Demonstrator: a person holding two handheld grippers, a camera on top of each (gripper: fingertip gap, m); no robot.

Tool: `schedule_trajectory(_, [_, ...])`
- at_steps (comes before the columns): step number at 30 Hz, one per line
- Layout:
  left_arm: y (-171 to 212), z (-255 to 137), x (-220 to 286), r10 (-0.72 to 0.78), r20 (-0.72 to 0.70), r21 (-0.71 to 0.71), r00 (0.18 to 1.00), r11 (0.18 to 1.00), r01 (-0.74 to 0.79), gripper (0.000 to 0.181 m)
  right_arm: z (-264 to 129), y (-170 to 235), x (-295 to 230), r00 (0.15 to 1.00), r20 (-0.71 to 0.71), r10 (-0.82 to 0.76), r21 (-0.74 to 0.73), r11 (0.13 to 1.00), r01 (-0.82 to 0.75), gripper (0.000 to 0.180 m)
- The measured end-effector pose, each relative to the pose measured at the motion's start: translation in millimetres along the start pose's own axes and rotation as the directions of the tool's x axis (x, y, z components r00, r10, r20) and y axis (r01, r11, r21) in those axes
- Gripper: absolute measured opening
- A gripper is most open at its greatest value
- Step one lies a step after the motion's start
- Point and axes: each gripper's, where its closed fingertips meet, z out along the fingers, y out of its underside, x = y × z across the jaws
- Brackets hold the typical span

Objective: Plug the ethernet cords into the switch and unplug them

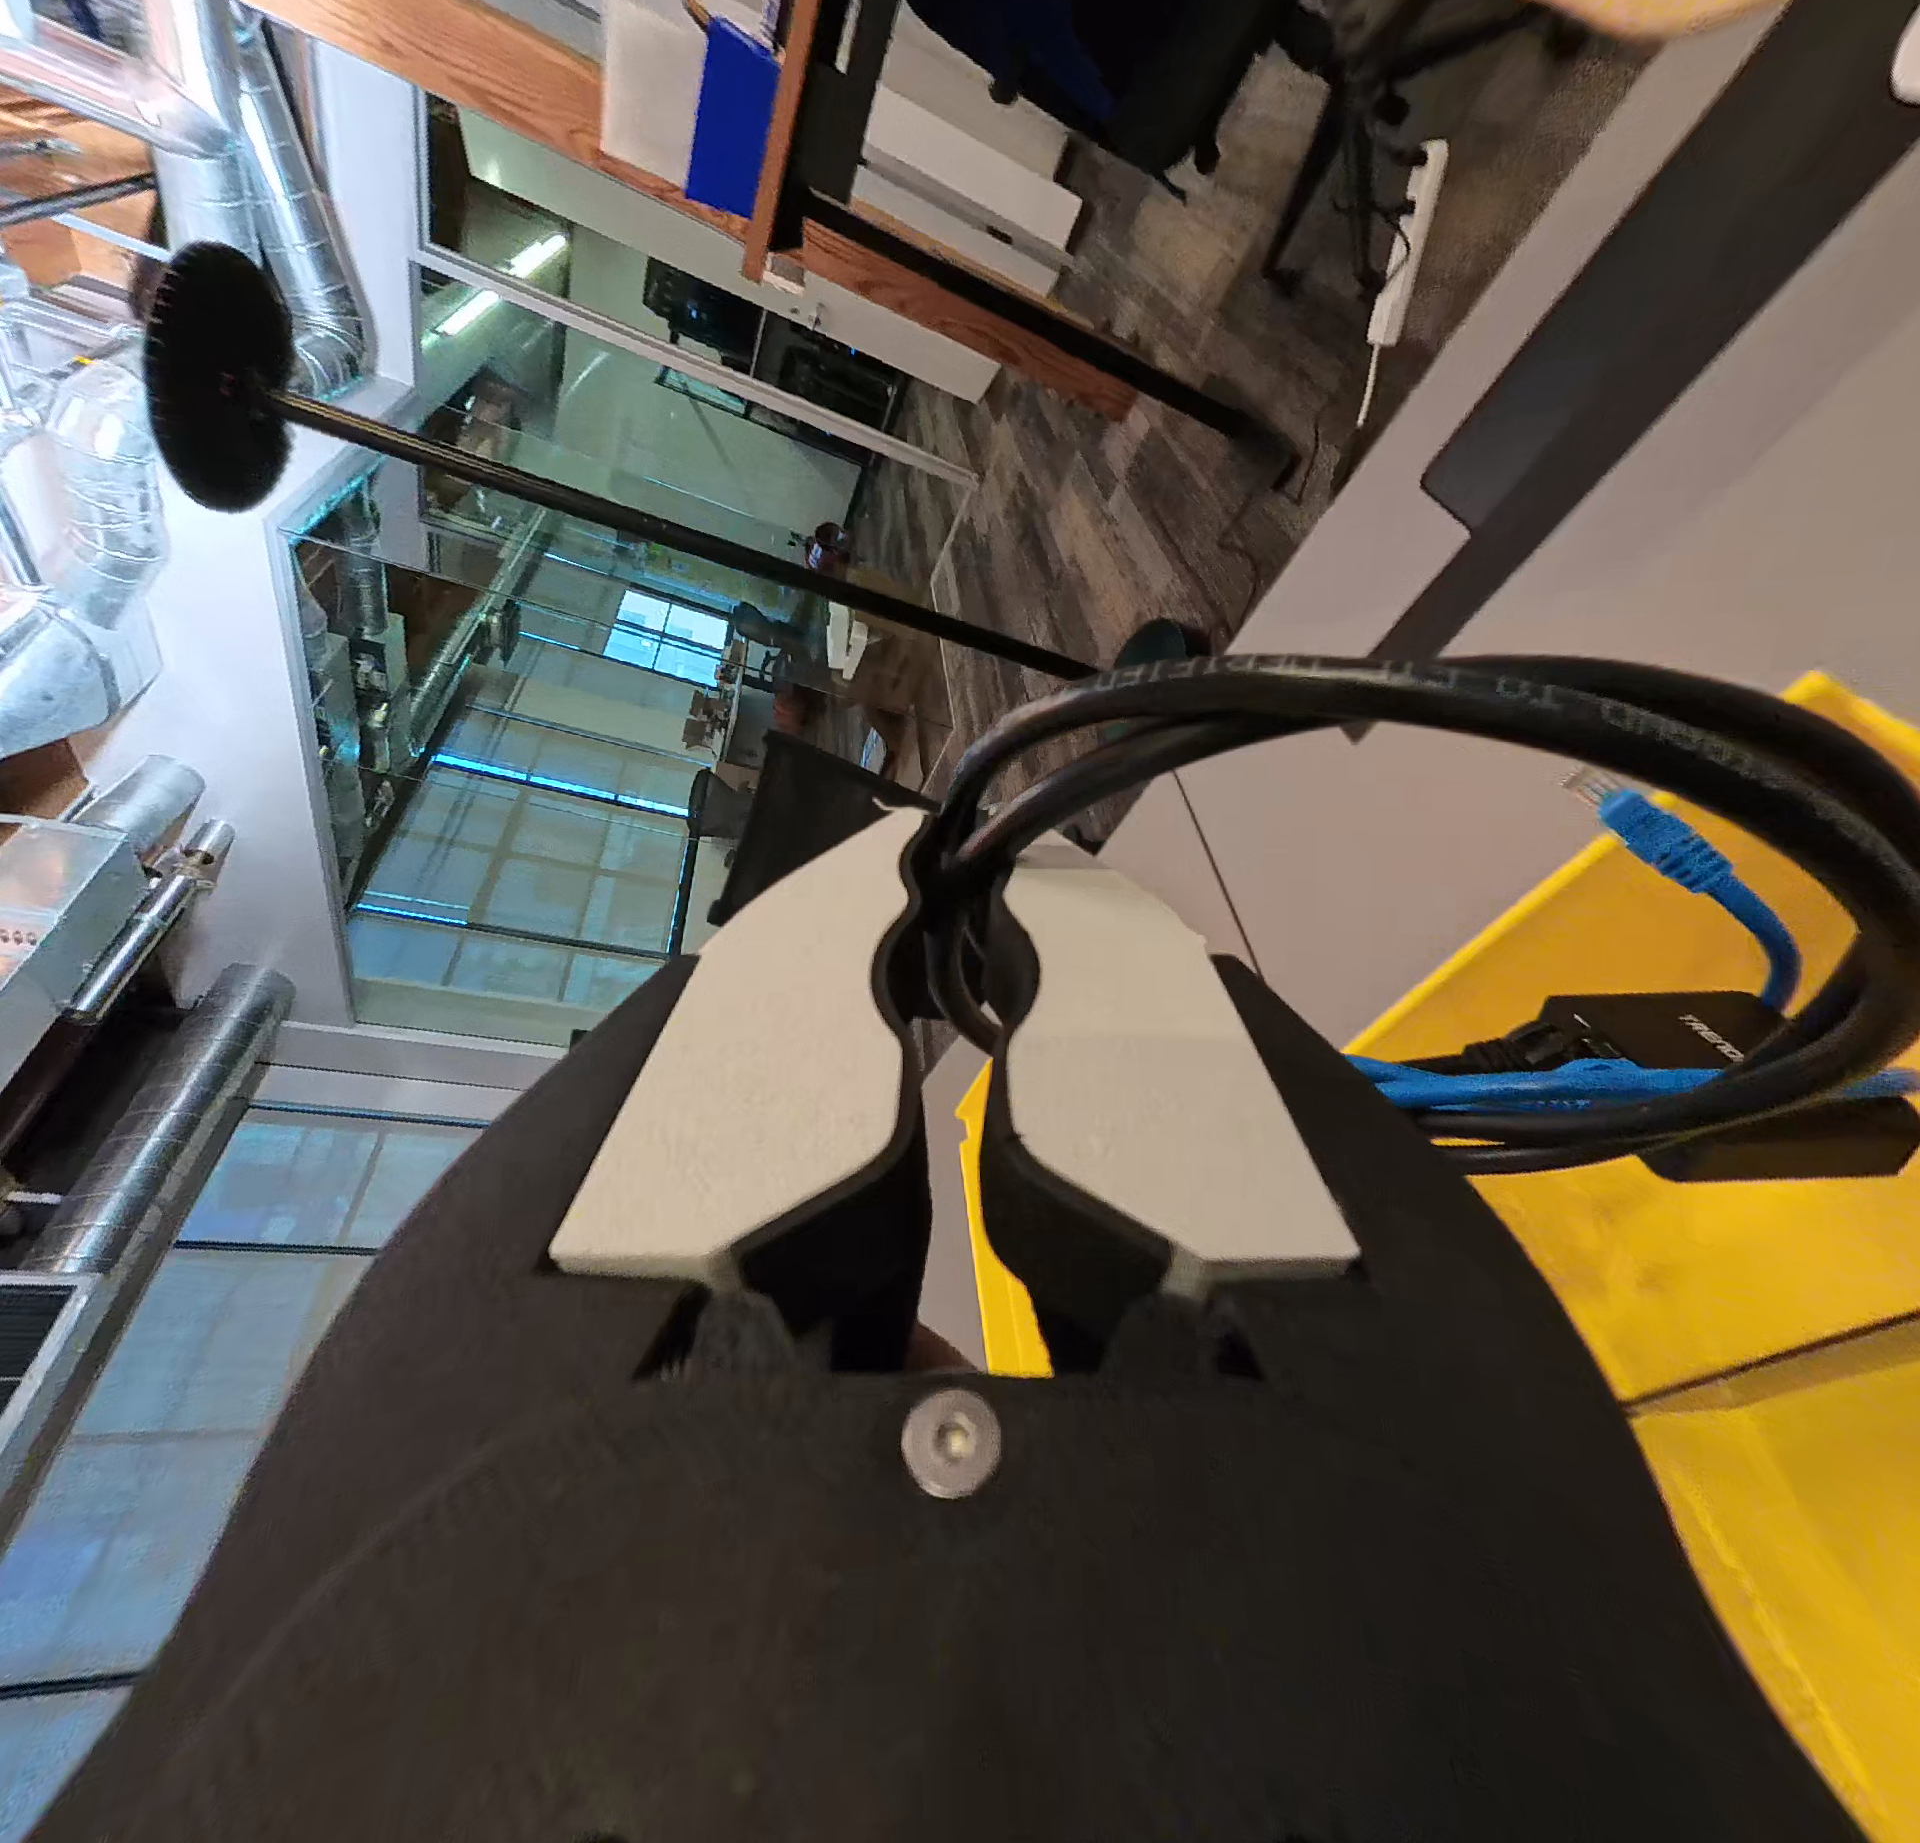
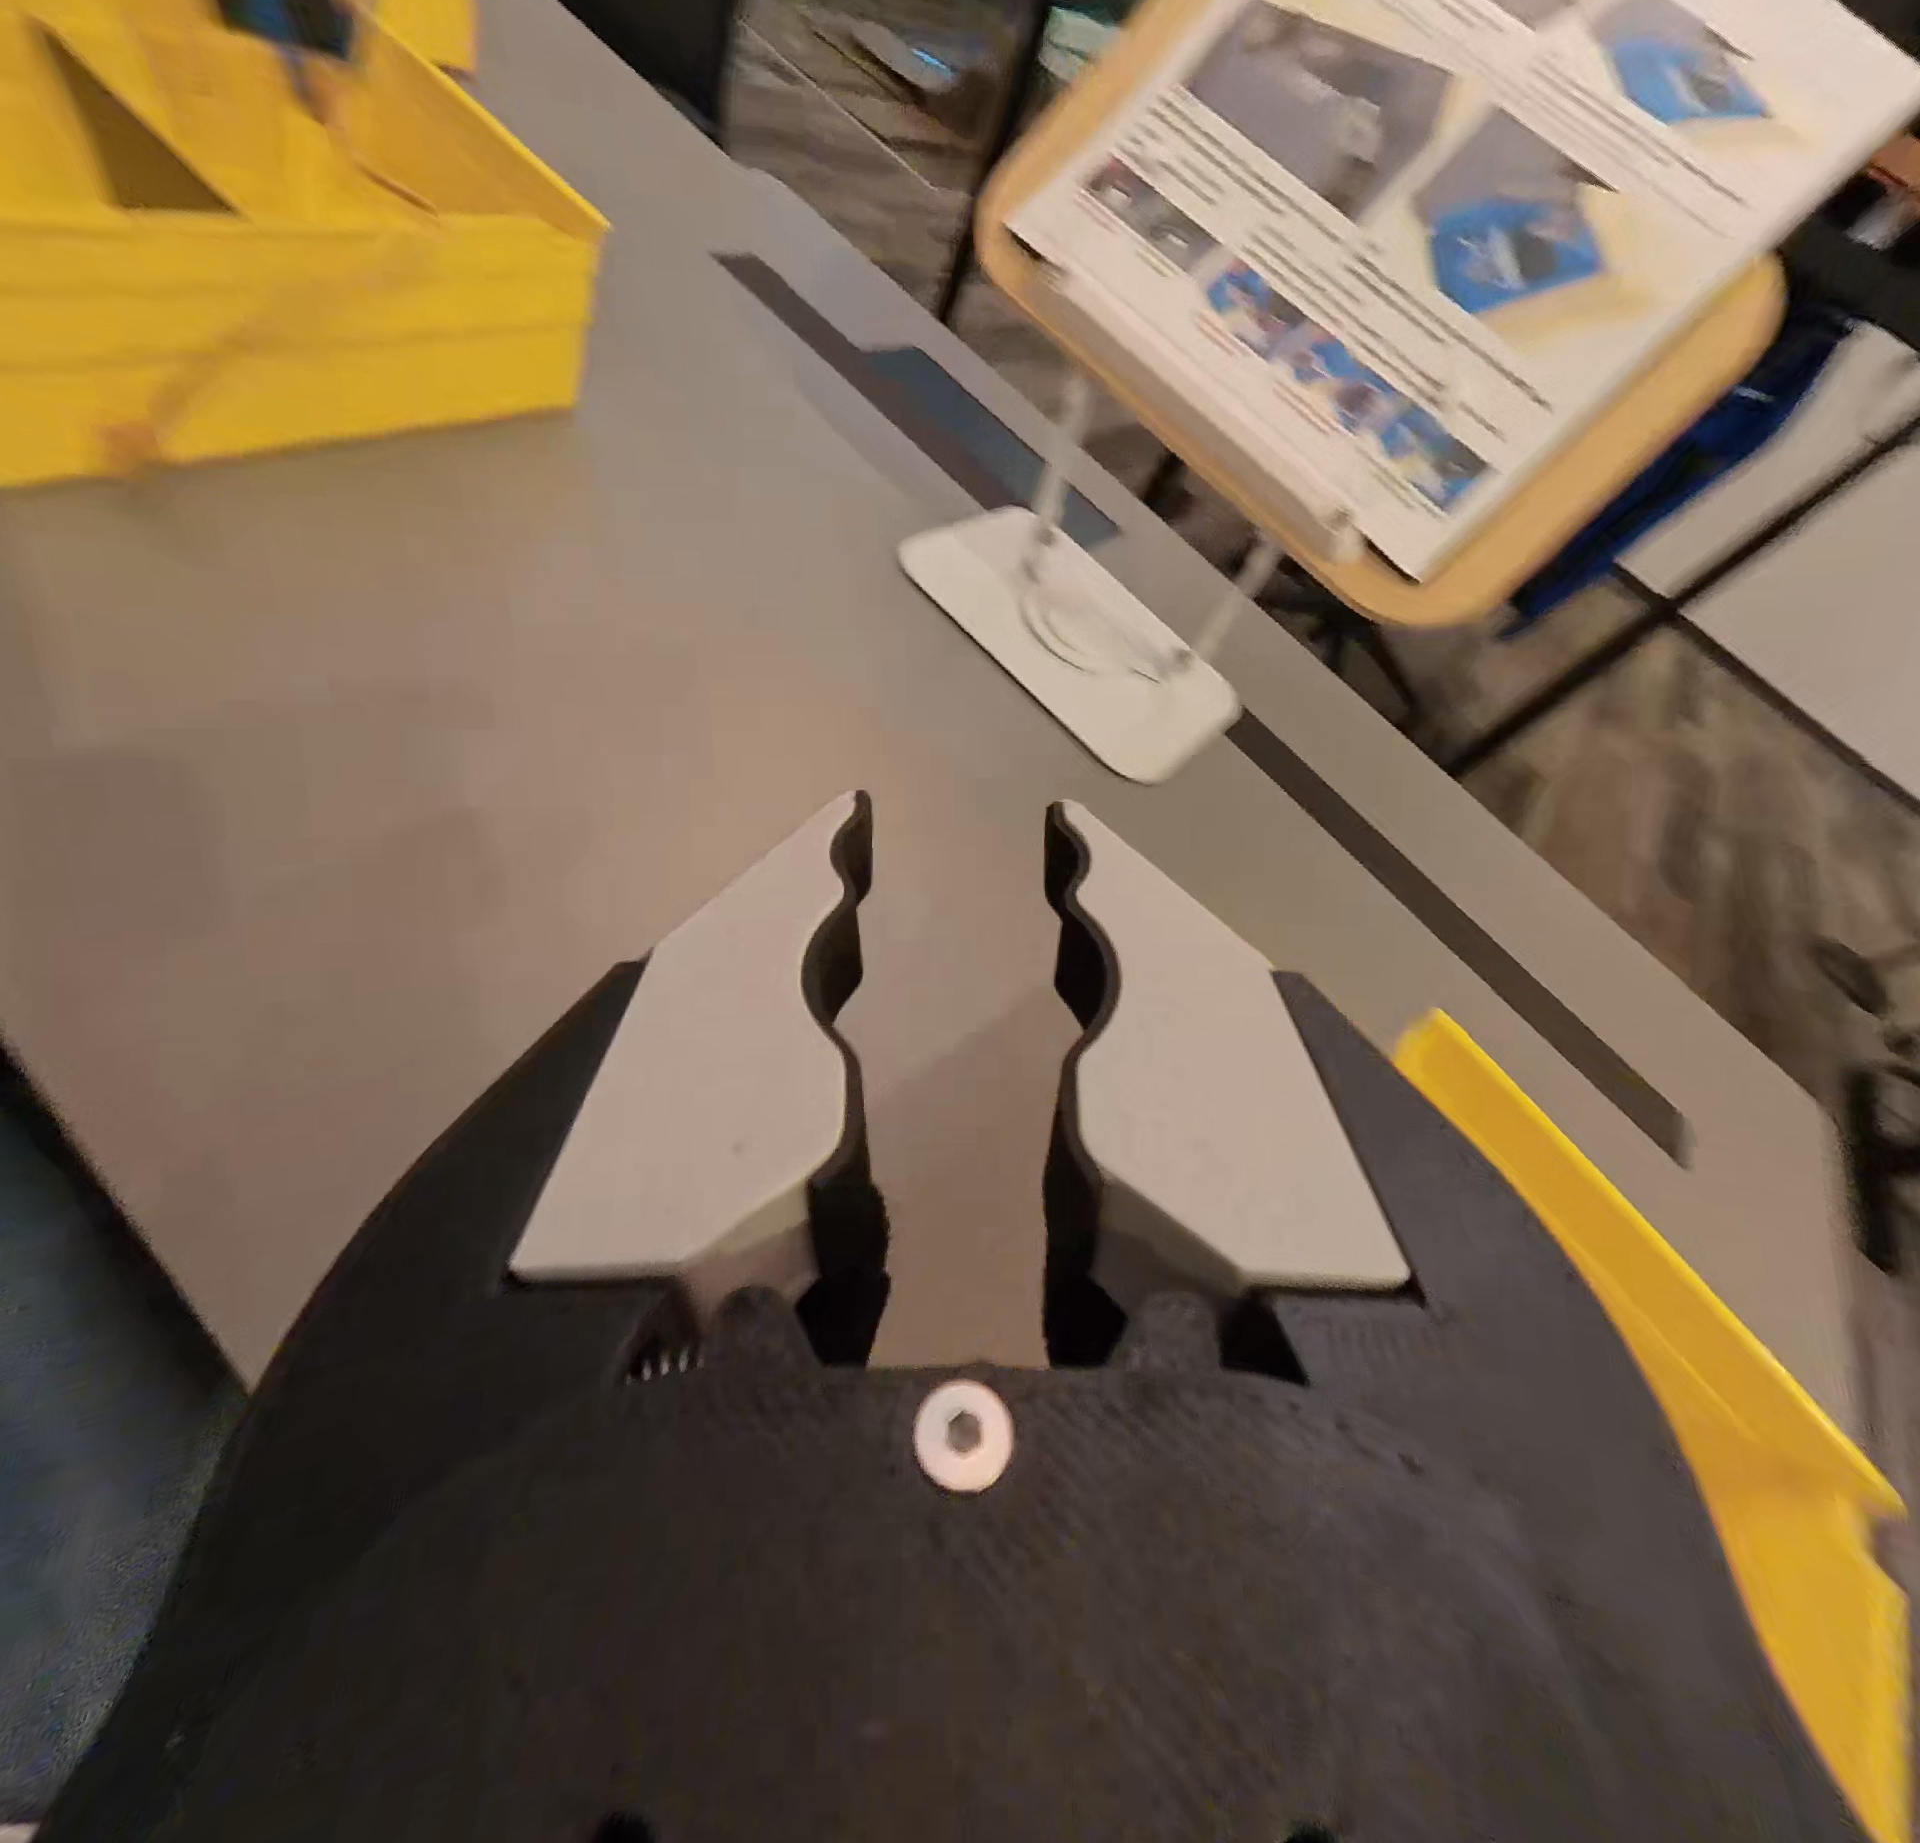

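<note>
Left gripper clamped on looped black ethernet cords, lifted above yellow tray. Switch at three o'clock, blue cords alongside. Right gripper parted, empty, over grey table.

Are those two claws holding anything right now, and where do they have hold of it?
The left gripper pinches a bundle of black cables near its fingertips, at the bend of their loop. The right gripper is open and holds nothing.

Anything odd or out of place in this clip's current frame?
Yes: the left claw grips a looped bundle of black cable, not a plug; a blue ethernet cord's plug dangles free near the small black switch. The right claw is open, empty.
</note>
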Motion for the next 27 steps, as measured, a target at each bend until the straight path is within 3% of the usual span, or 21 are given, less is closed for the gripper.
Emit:
schedule_trajectory(5, [-54.5, -22.4, -18.6, -0.095, -0.020, 0.085, 0.995, 0.992, 0.096, 0.005, 35.2, -40.5, -60.6, 0.984, 0.157, -0.085, 0.066, 0.995, 0.076, 0.045])
schedule_trajectory(8, [-99.5, -44.9, -13.5, -0.199, -0.092, 0.180, 0.976, 0.960, 0.213, 0.005, 58.1, -59.8, -80.9, 0.971, 0.128, -0.202, 0.097, 0.977, 0.190, 0.049])
schedule_trajectory(14, [-186.8, -77.2, 26.6, -0.201, -0.202, 0.304, 0.959, 0.917, 0.256, 0.005, 103.5, -71.4, -127.5, 0.944, 0.186, -0.272, 0.085, 0.962, 0.260, 0.067])
schedule_trajectory(17, [-222.9, -88.0, 48.0, -0.191, -0.270, 0.346, 0.944, 0.896, 0.280, 0.005, 112.6, -79.0, -131.8, 0.937, 0.097, -0.335, 0.115, 0.939, 0.324, 0.075])
schedule_trajectory(21, [-257.9, -102.6, 72.8, -0.181, -0.358, 0.386, 0.916, 0.865, 0.322, 0.005, 125.8, -74.7, -96.0, 0.934, -0.107, -0.340, 0.077, 0.934, 0.349, 0.084])
schedule_trajectory(23, [-269.9, -112.8, 82.0, -0.174, -0.400, 0.403, 0.900, 0.849, 0.343, 0.005, 133.2, -60.9, -72.6, 0.927, -0.156, -0.340, 0.024, 0.937, 0.348, 0.076])
schedule_trajectory(27, [-280.0, -129.2, 90.8, -0.154, -0.449, 0.425, 0.880, 0.830, 0.362, 0.005, 139.2, -38.4, -36.3, 0.927, -0.171, -0.335, -0.008, 0.941, 0.339, 0.036])
